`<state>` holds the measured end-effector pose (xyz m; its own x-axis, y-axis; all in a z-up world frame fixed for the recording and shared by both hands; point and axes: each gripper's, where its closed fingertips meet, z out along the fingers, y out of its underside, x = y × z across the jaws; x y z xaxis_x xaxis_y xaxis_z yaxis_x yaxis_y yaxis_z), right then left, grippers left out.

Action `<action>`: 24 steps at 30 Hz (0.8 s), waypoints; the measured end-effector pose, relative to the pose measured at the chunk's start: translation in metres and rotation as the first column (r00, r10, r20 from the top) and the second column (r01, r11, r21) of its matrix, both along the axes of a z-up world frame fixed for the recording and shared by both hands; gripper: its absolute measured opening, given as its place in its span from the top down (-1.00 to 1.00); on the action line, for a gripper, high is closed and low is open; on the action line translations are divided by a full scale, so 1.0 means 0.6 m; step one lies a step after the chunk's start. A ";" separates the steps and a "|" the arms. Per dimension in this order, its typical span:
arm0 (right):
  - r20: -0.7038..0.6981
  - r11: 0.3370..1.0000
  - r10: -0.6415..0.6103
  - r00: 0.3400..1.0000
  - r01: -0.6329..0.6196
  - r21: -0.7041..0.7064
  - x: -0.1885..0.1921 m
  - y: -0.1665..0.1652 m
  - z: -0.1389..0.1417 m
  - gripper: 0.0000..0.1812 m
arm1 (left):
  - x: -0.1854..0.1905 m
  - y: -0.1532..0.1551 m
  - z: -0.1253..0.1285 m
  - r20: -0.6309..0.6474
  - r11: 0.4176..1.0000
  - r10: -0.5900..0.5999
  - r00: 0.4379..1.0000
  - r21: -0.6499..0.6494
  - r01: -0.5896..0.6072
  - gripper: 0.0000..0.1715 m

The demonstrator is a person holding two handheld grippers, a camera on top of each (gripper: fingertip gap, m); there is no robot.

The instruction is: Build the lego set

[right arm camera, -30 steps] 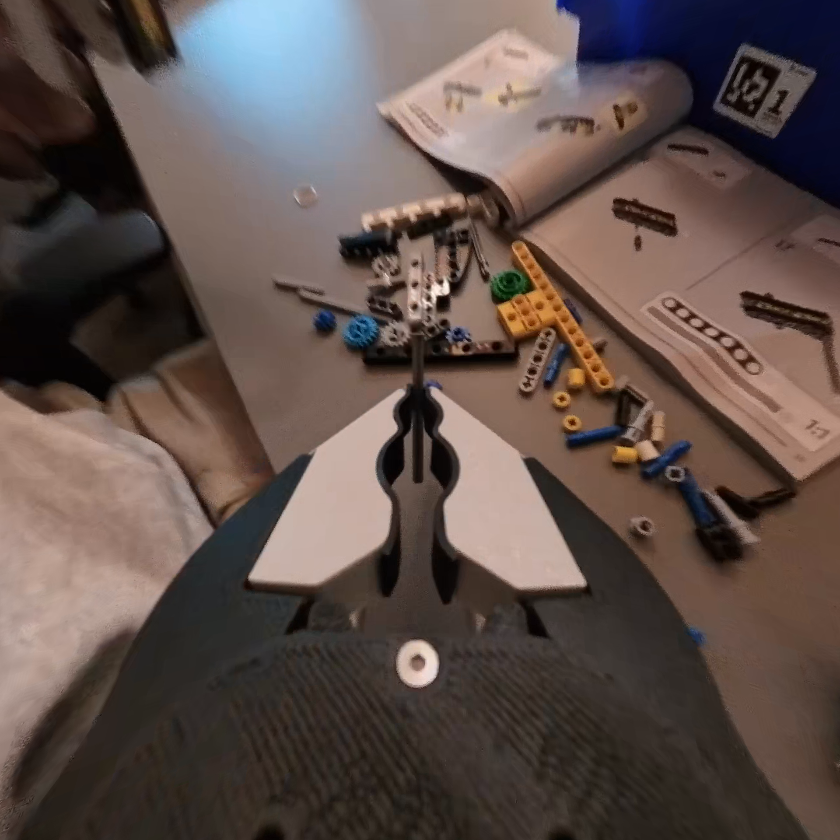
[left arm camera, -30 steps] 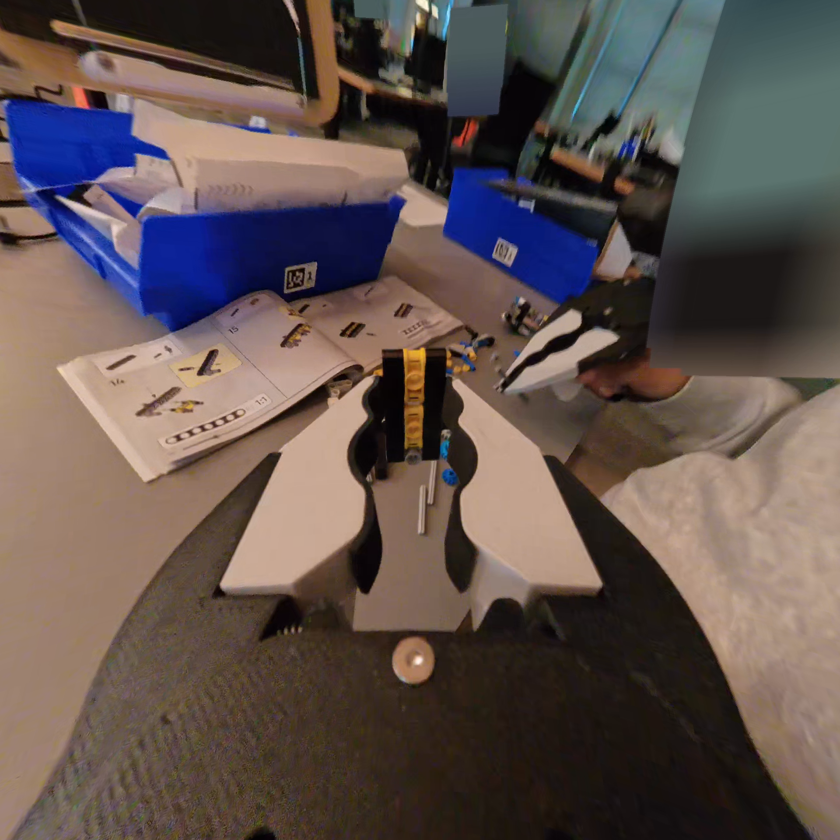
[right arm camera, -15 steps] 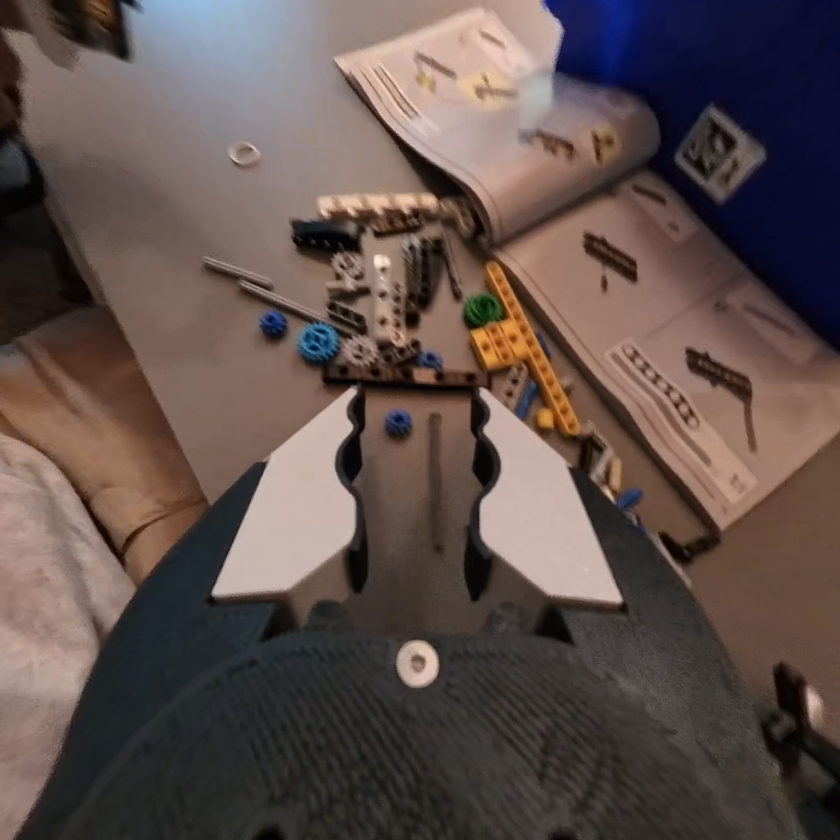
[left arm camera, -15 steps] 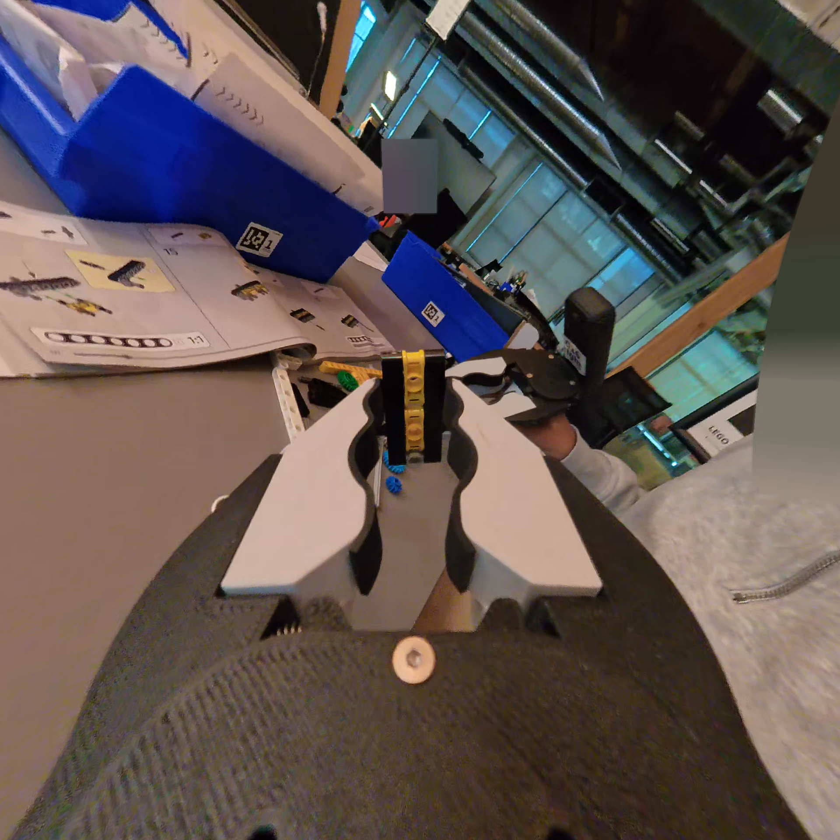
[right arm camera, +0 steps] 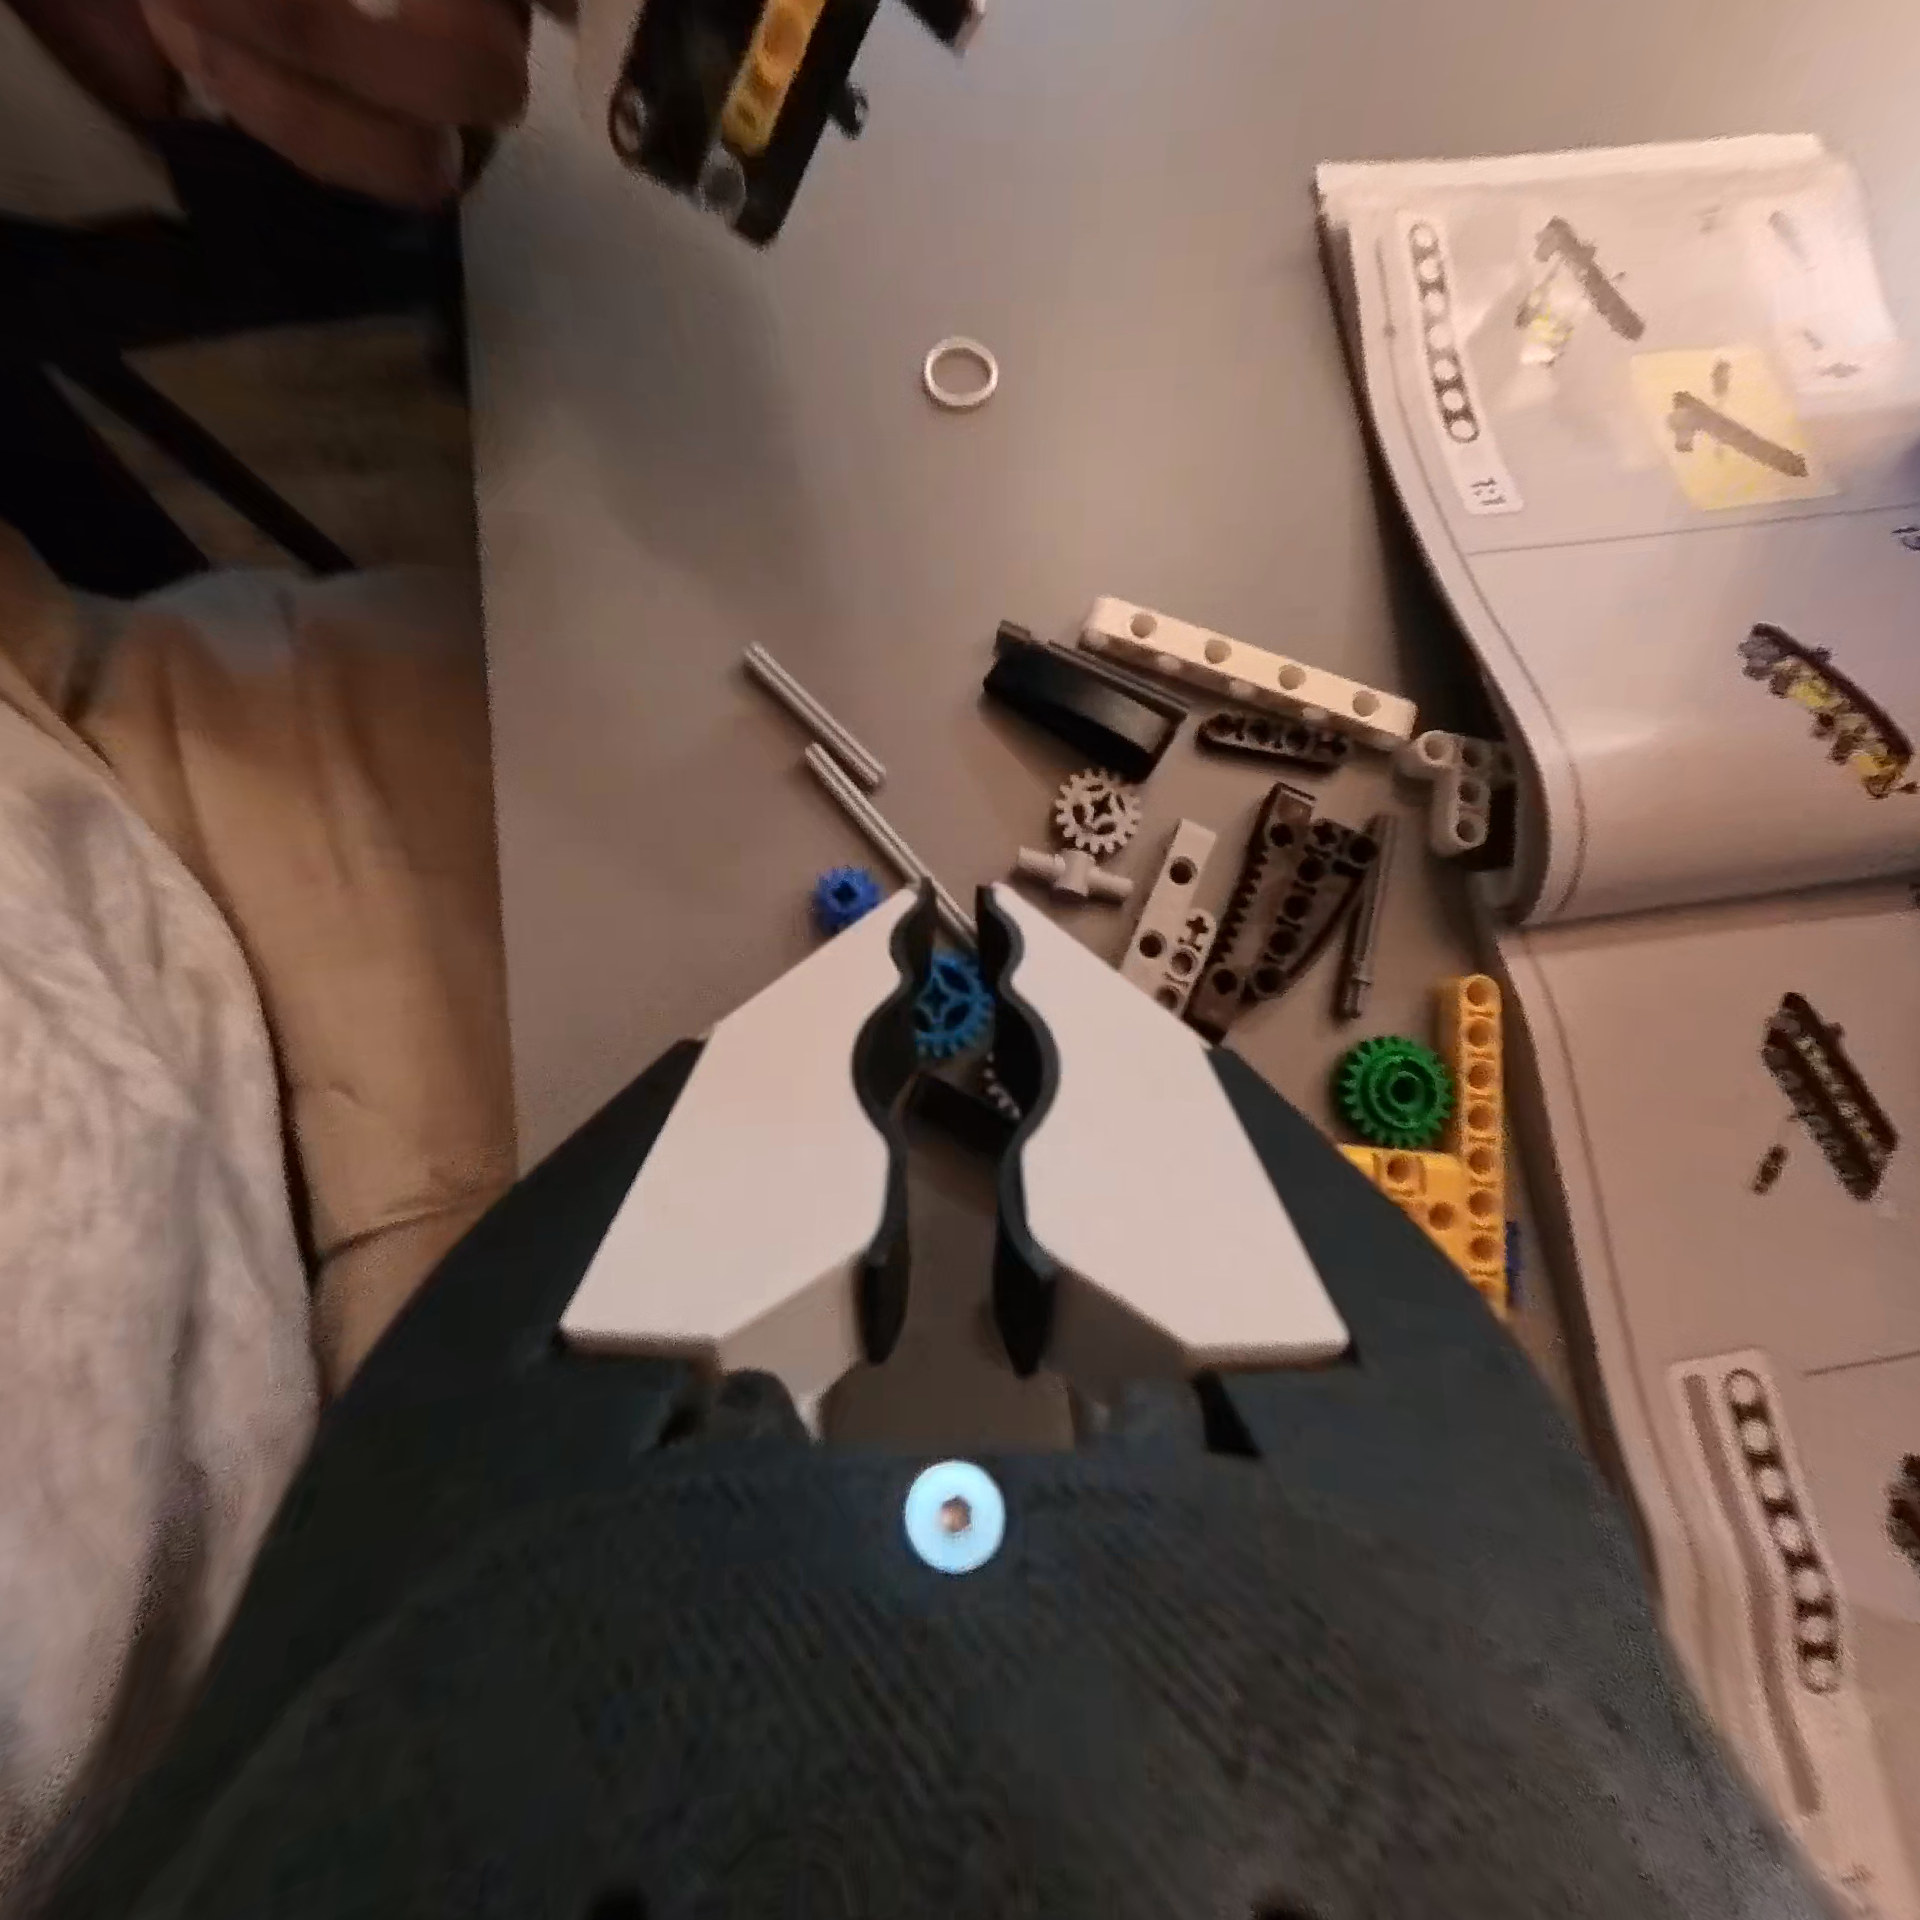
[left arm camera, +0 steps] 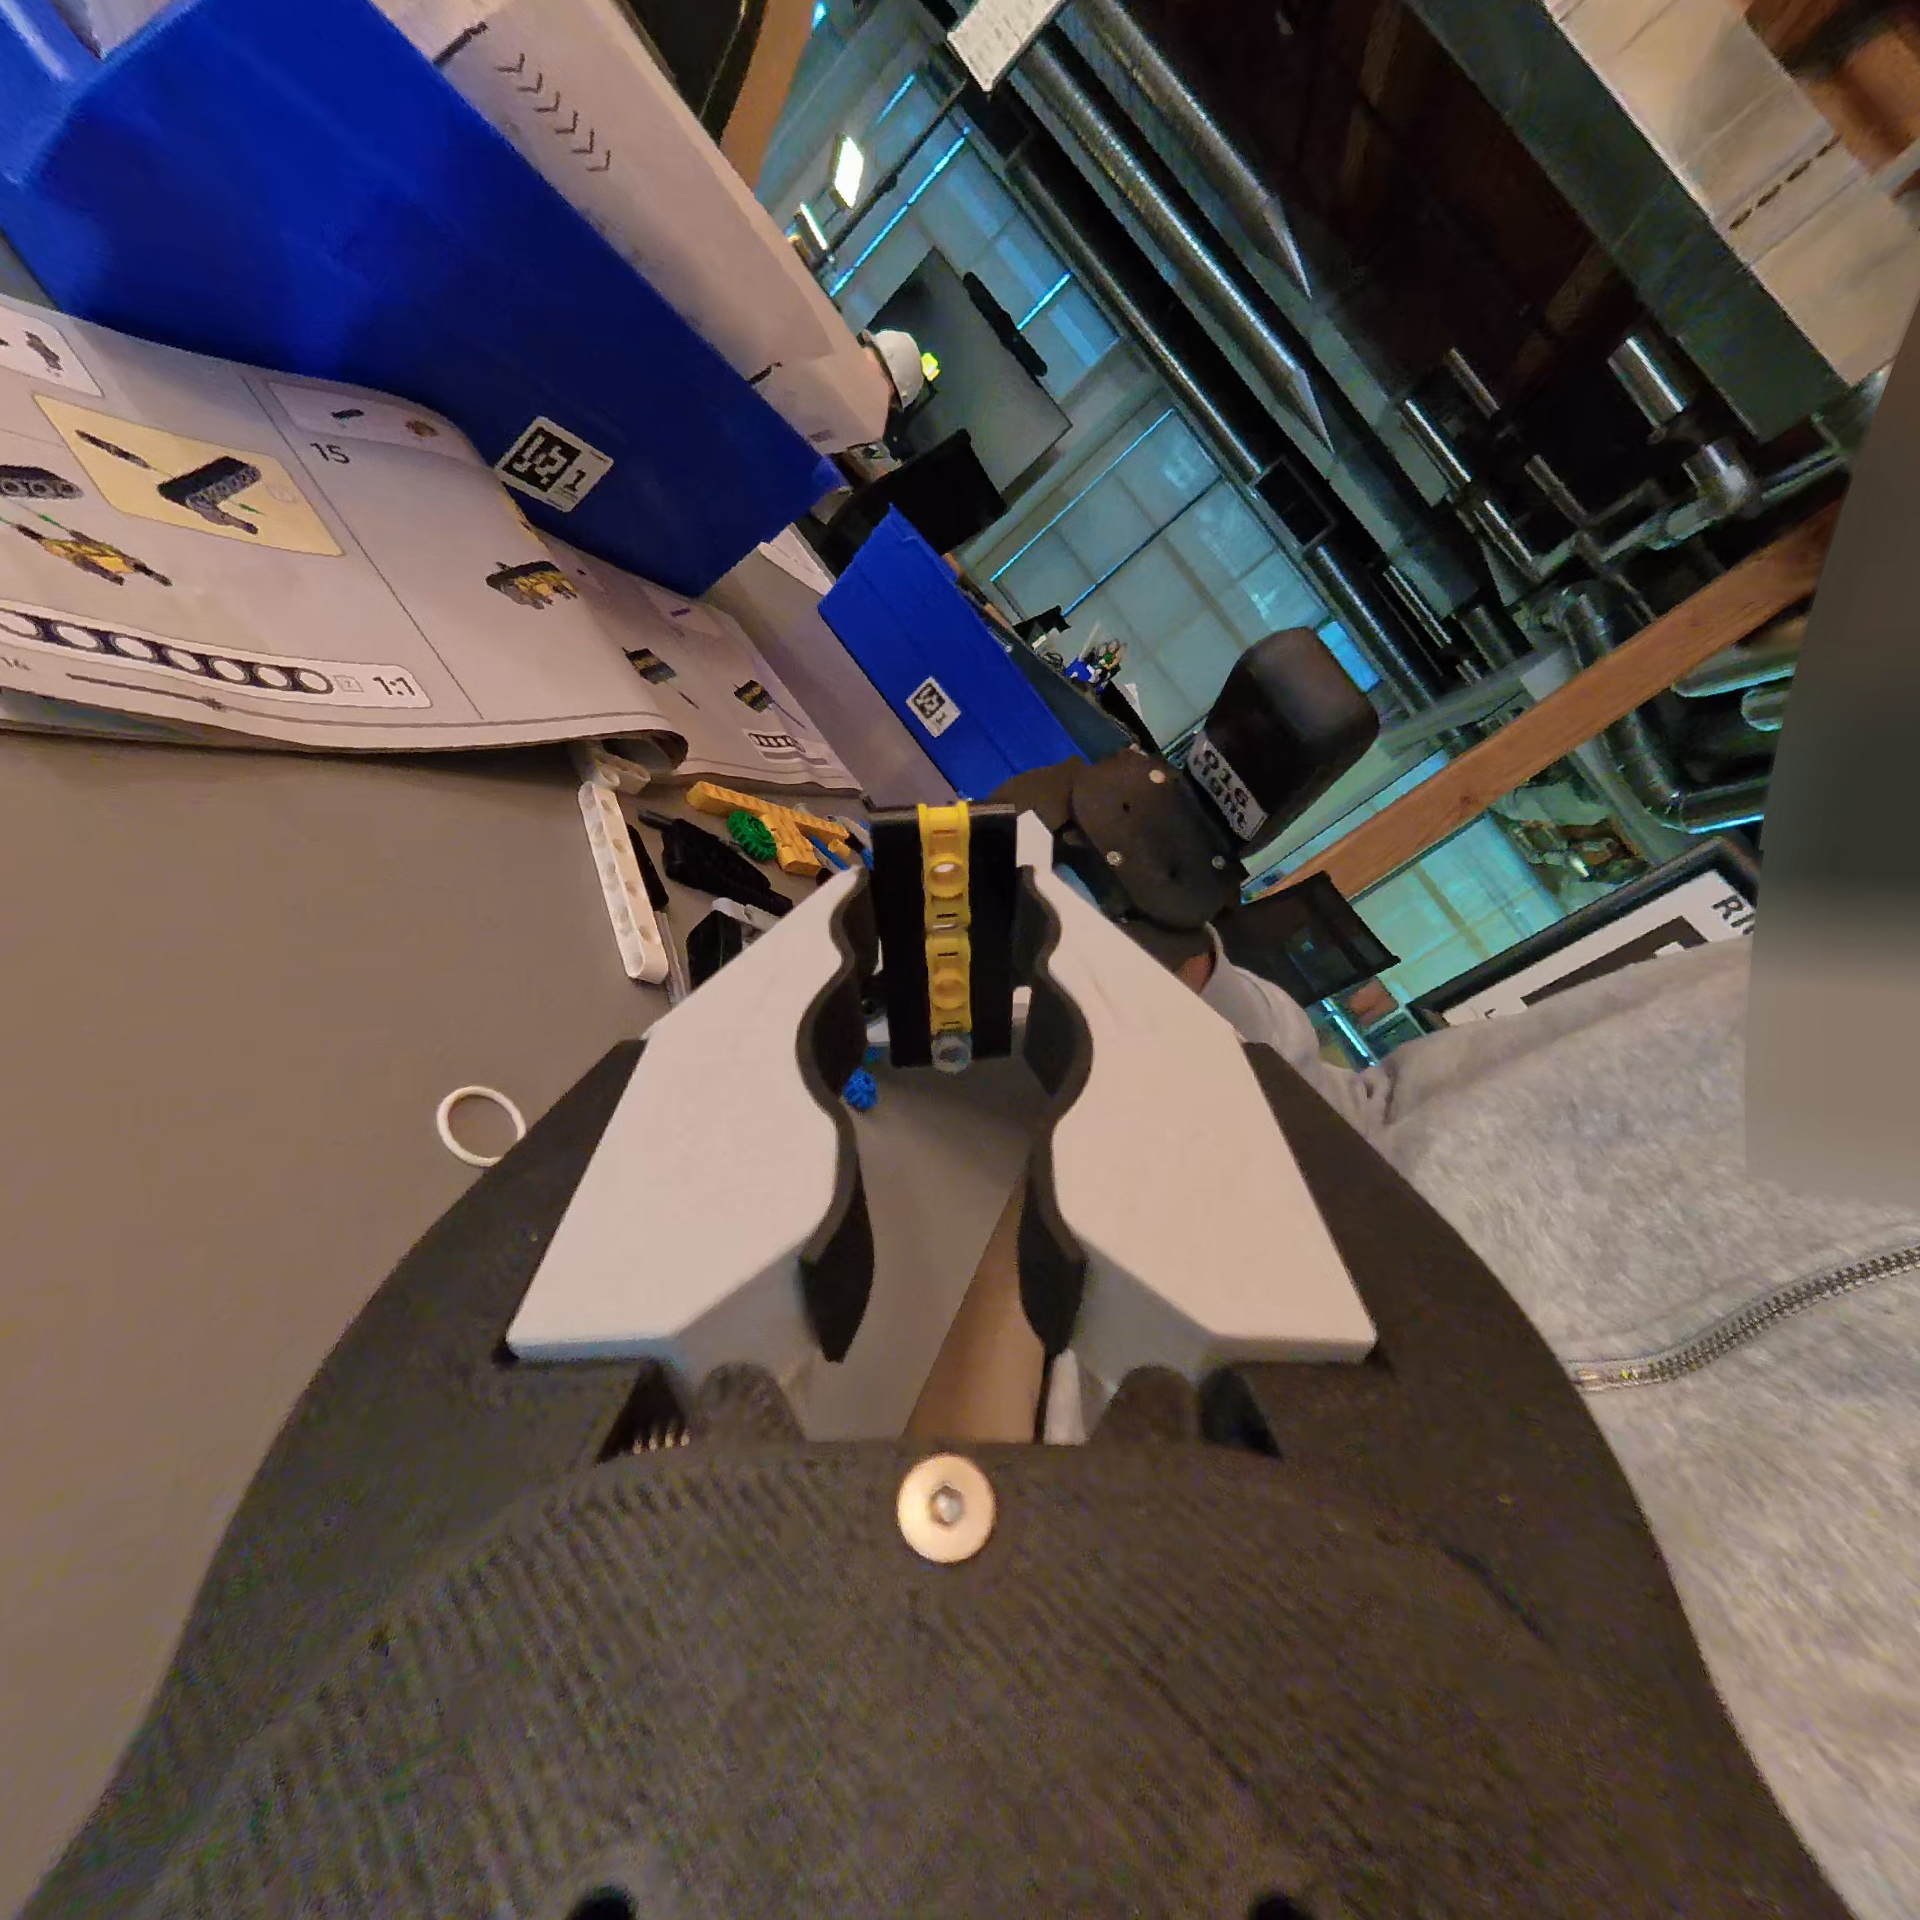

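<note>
My left gripper (left arm camera: 943,878) is shut on a black-and-yellow lego assembly (left arm camera: 940,935) and holds it upright above the grey table. The same assembly shows at the top of the right wrist view (right arm camera: 738,94). My right gripper (right arm camera: 951,904) is low over the loose parts. Its fingertips are closed on the near end of a long grey axle (right arm camera: 862,821) that lies on the table. A blue gear (right arm camera: 951,1003) lies on the table under the hollow between the fingers.
Loose parts lie right of the fingers: a white beam (right arm camera: 1247,665), black beams (right arm camera: 1288,914), a green gear (right arm camera: 1392,1091), yellow beams (right arm camera: 1481,1122). A short grey axle (right arm camera: 810,712), a small blue gear (right arm camera: 844,896), a white ring (right arm camera: 960,372), the open booklet (right arm camera: 1662,623) and blue bins (left arm camera: 364,270) are there too. Across from one pair of fingers to the other is roughly 12 cm.
My right gripper held a thin dark axle, opened wide and let it go, then closed on the grey axle. My left gripper tilted and moved toward the parts, still holding the assembly.
</note>
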<state>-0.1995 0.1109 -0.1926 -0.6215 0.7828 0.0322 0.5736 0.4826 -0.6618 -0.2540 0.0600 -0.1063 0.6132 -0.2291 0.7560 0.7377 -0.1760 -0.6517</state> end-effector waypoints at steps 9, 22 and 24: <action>0.005 0.986 0.112 0.994 -0.111 0.122 -0.010 0.007 -0.011 0.98 | -0.007 0.001 -0.005 0.096 1.000 -0.016 0.995 0.013 0.014 0.70; -0.194 0.970 -0.108 0.975 0.061 -0.235 0.023 0.034 0.092 0.99 | -0.002 -0.004 0.007 0.071 0.997 -0.040 0.997 0.067 0.035 0.70; -0.211 0.958 -0.165 0.963 0.105 -0.268 0.039 0.049 0.100 0.98 | 0.012 0.000 0.011 0.026 0.996 -0.061 0.998 0.068 0.059 0.71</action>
